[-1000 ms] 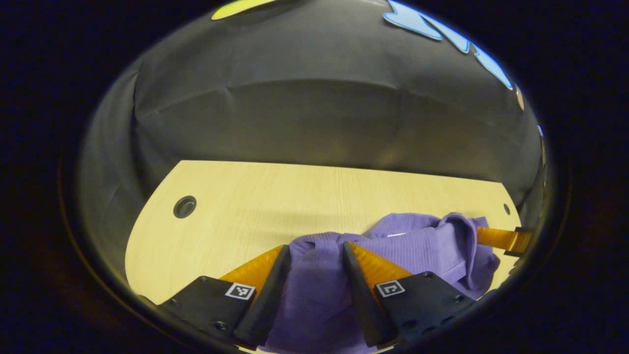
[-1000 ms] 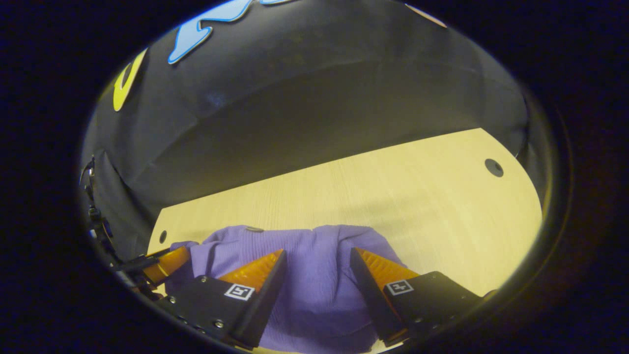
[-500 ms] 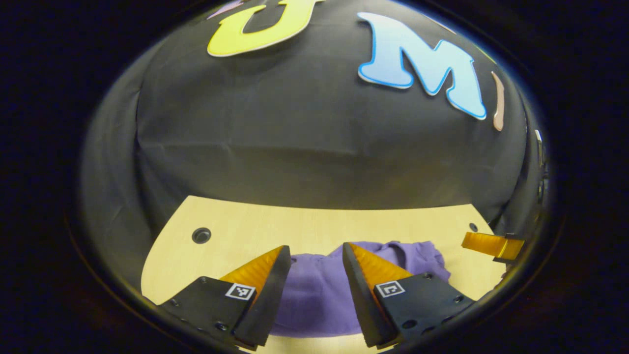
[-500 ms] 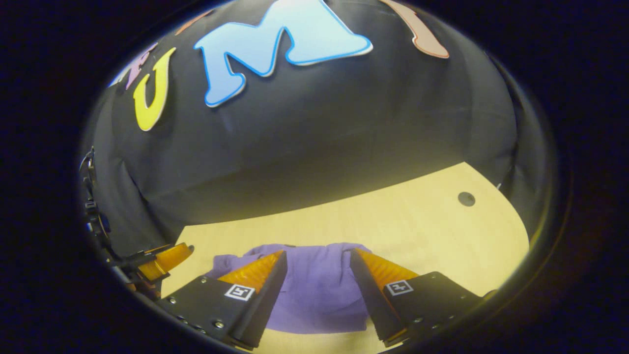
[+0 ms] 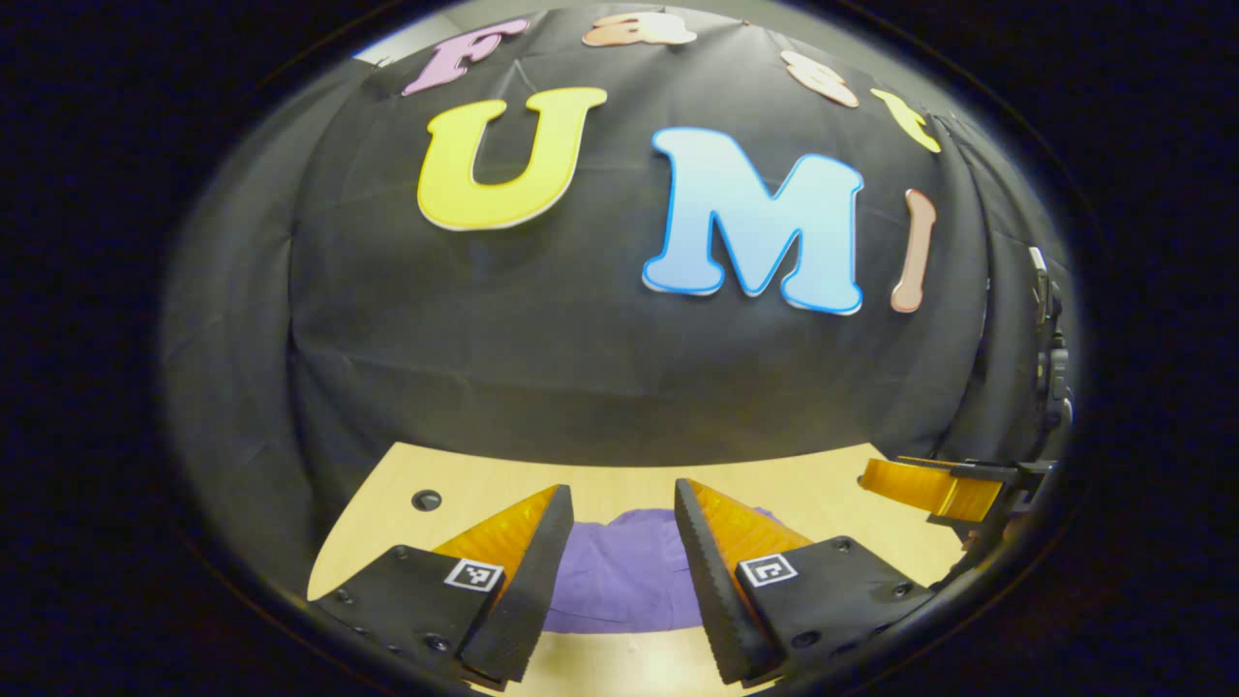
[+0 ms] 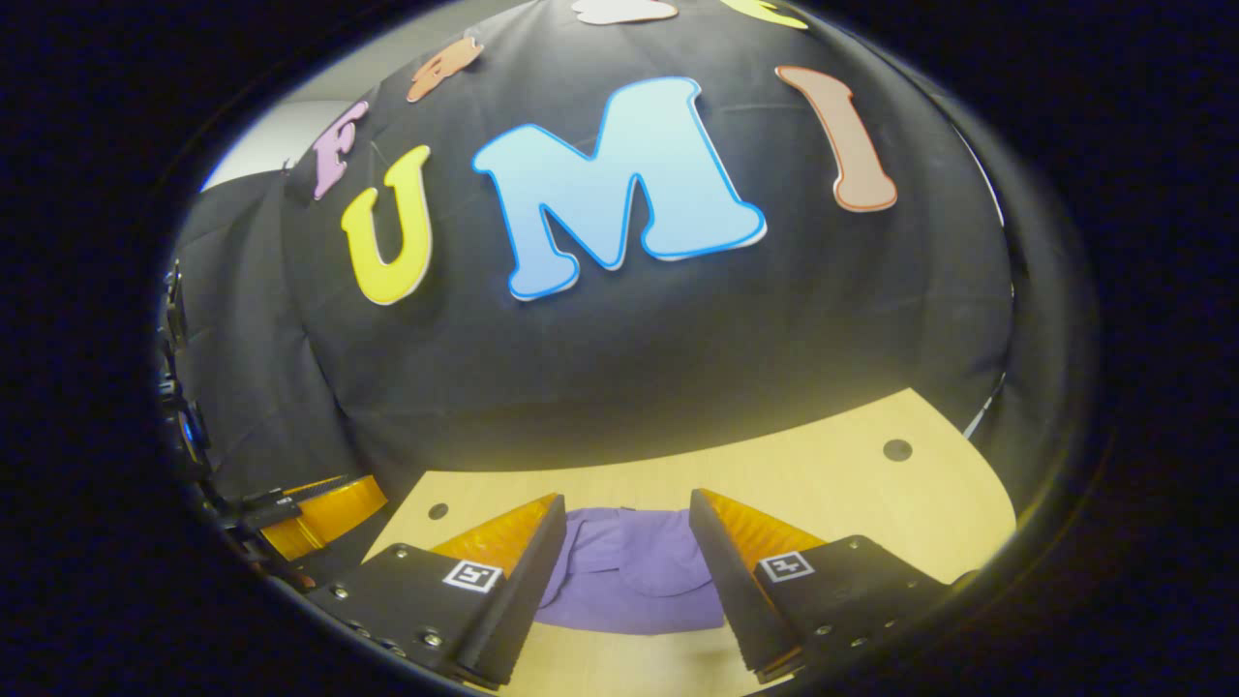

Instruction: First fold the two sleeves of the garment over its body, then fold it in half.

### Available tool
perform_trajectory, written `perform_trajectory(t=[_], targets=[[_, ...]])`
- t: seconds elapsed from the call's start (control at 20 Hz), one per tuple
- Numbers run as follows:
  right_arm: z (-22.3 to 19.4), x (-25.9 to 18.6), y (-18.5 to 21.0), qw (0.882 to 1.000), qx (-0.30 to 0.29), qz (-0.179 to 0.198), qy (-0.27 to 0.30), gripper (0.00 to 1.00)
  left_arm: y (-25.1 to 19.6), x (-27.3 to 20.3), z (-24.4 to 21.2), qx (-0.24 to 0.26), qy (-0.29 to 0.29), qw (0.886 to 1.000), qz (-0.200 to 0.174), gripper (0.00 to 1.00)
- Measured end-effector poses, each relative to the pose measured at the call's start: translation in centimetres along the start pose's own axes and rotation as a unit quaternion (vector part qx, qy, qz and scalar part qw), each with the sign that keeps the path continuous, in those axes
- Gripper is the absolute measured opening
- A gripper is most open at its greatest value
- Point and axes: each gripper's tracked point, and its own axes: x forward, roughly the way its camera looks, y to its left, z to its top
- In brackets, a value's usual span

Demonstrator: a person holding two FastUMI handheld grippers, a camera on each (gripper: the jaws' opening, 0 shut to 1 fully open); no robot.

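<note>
My two views ride side by side above the near table (image 5: 619, 489) edge, facing the far wall, well back; both share the purple garment (image 6: 634, 571) lying between their jaws.

Purple garment (image 5: 619, 571), pale wood-grain table (image 6: 852, 484), black cloth wall (image 5: 581, 368)

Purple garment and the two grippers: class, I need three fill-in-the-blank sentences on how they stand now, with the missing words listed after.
1. The garment lying on the table is ____ in colour.
2. The garment rests on a light ____ table.
3. The left gripper and the right gripper both have their jaws ____, holding nothing.

Missing words: purple; wooden; open
</note>
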Motion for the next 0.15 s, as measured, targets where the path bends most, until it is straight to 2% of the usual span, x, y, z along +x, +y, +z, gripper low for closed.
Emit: perform_trajectory(t=[0.15], targets=[[1.2, -3.7, 1.1, 0.999, -0.029, 0.013, -0.028, 0.81, -2.3, -4.9, 2.8, 0.009, -0.043, 0.999, 0.001, 0.75]])
